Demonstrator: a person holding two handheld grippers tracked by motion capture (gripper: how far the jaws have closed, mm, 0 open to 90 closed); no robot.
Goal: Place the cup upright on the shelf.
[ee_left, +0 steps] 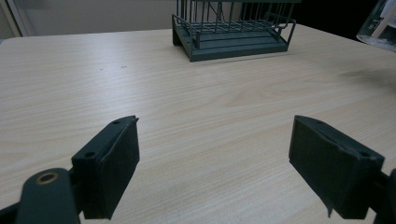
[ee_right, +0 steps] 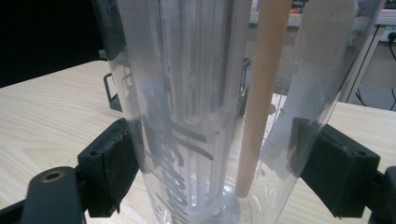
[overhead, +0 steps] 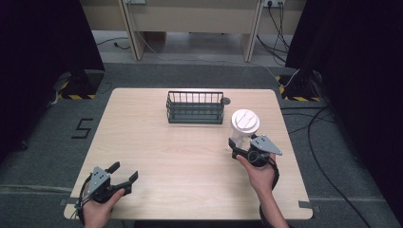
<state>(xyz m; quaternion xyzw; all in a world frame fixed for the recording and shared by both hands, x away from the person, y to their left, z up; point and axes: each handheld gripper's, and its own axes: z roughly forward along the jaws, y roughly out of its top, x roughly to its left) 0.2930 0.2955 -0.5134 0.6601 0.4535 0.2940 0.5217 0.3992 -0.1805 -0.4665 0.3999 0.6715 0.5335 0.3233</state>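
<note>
Right gripper (ee_right: pixel 219 163) clamps the clear lidded cup (overhead: pixel 244 129), long axis upright, lid up, just right of the wire basket (overhead: pixel 195 107); left gripper (overhead: pixel 124 174) spread wide, holding nothing.

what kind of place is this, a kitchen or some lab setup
Likely a lab or recording setup, not a kitchen: a bare wooden table on grey carpet, black curtains at both sides, loose cables and hazard-taped stand bases on the floor.

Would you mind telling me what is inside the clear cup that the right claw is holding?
Through the clear cup wall, a tan stick-like piece stands upright beside a pale flat strip. The white lid covers the top, and the printing blurs anything behind it.
</note>
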